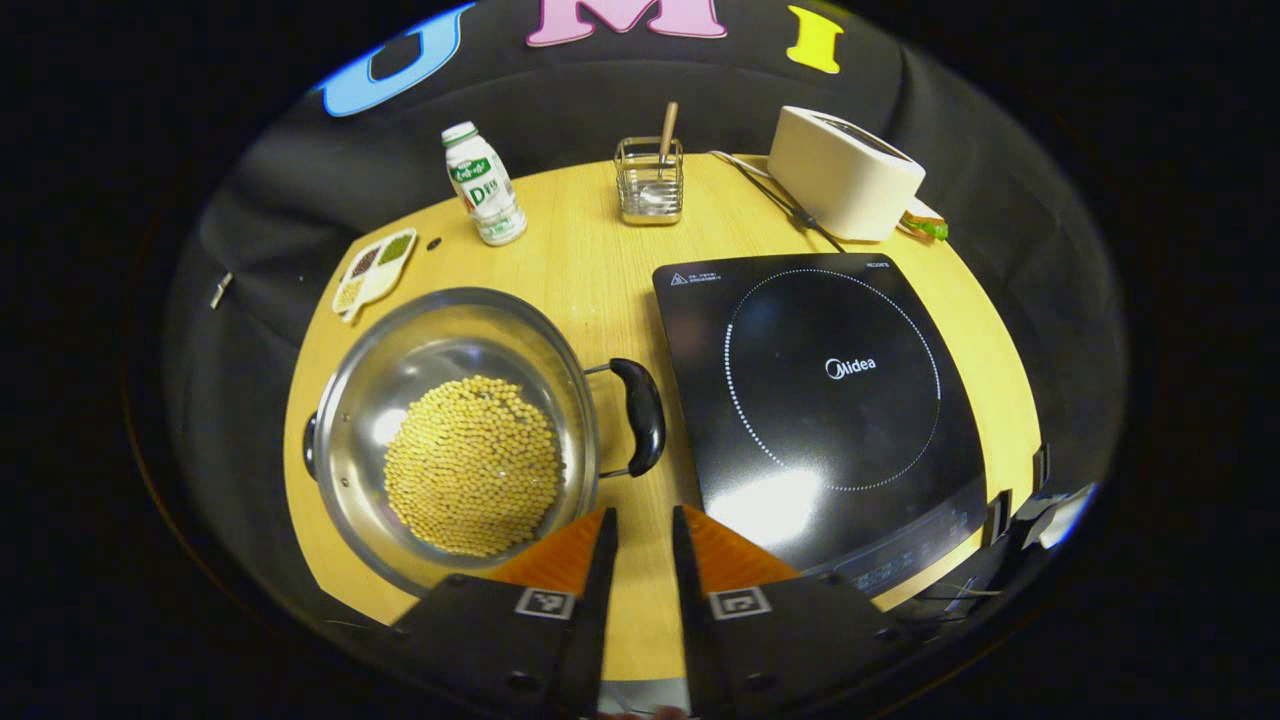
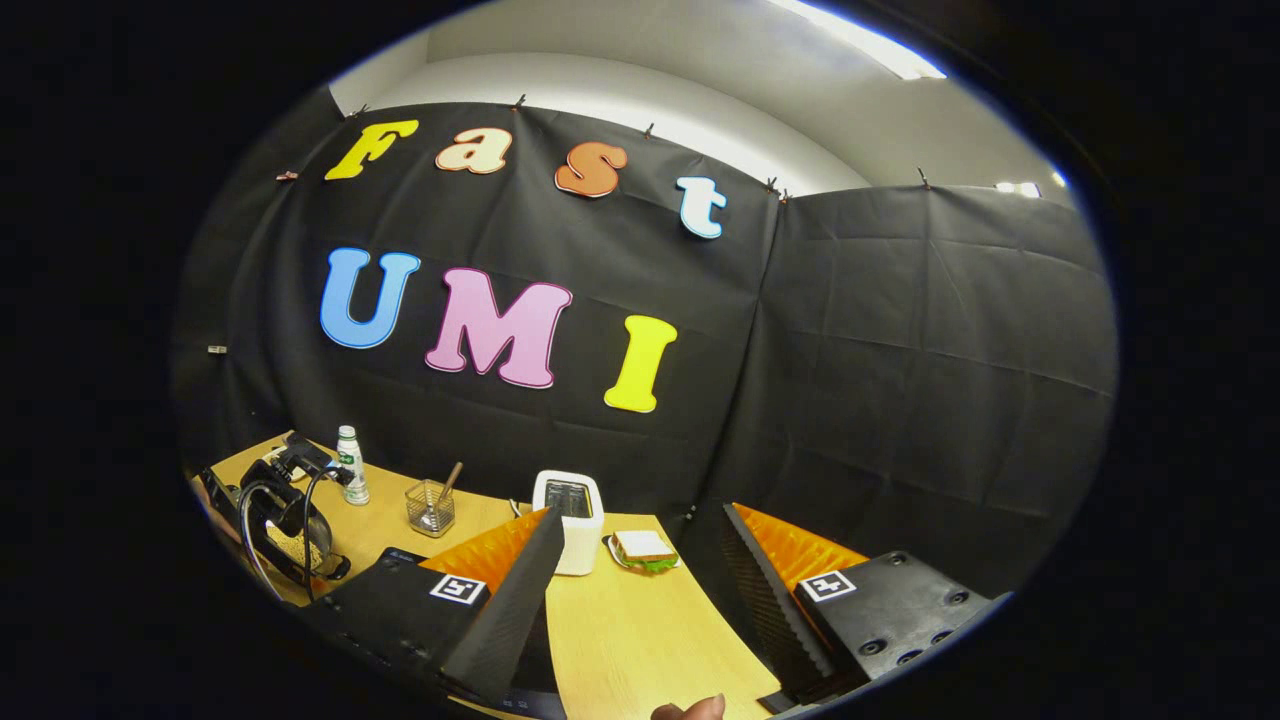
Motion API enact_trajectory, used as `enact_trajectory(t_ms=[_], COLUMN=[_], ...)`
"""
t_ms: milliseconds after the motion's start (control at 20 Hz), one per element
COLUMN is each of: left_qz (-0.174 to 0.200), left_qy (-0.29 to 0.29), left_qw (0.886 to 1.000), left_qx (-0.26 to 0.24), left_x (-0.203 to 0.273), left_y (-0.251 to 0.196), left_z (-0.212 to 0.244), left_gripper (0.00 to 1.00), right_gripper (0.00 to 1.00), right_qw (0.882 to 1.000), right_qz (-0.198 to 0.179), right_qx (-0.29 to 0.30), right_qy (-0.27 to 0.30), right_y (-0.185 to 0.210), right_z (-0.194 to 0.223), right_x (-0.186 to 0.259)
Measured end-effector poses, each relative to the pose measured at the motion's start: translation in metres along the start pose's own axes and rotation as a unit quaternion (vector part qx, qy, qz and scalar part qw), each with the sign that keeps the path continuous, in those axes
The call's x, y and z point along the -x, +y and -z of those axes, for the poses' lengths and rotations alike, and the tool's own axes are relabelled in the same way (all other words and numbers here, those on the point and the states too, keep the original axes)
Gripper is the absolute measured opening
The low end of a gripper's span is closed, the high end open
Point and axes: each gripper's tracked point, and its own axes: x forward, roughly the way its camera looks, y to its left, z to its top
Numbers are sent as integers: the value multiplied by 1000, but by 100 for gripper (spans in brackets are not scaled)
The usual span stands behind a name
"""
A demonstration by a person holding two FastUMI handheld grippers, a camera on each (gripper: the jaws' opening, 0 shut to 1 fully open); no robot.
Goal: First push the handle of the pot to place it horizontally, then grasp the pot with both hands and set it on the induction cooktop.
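Left gripper view: the left gripper [image 1: 640, 535] hovers at bottom centre, fingers nearly together with a narrow gap and nothing between them. The steel pot [image 1: 455, 430] sits left of centre on the wooden table [image 1: 590, 270], its polished bowl holding a mound of small round soybeans [image 1: 472, 465]. Its glossy black loop handle [image 1: 640, 415] points right, toward the flat, glassy induction cooktop [image 1: 830, 390], just beside it. The handle looks close to horizontal already; any nudge should be light and sideways against the handle's rim so the beans don't shift.

Right gripper view: the right gripper [image 2: 640, 570] at the bottom is held high with fingers spread wide, empty, facing the wall. A smooth white toaster [image 2: 568, 520] and a sandwich [image 2: 643, 548] lie beyond; it should come down to the pot's far side
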Motion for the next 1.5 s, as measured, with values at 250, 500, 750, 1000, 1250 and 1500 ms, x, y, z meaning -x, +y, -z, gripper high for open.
enact_trajectory(t_ms=[250, 500, 750, 1000, 1250, 1500], left_qz=[-4, 34, 1, 1, -1, 3], left_qy=[-61, -112, -146, -155, -145, -120], left_qw=[998, 990, 984, 979, 979, 984], left_qx=[5, 82, 102, 135, 141, 131], left_x=[31, 65, 75, 60, 25, -16], left_y=[21, 69, 166, 238, 279, 301], left_z=[-1, 4, 16, 27, 24, 16], left_gripper=[95, 96, 94, 94, 94, 92], right_gripper=[98, 98, 98, 98, 100, 100], right_qw=[999, 985, 959, 938, 915, 883], right_qz=[-53, -168, -261, -288, -301, -310], right_qx=[-6, -40, -69, -110, -105, -115], right_qy=[-8, 9, 83, 161, 247, 333], right_y=[57, 154, 245, 306, 352, 385], right_z=[-12, -7, 30, 67, 124, 178], right_x=[11, 18, 19, 0, -17, -21])
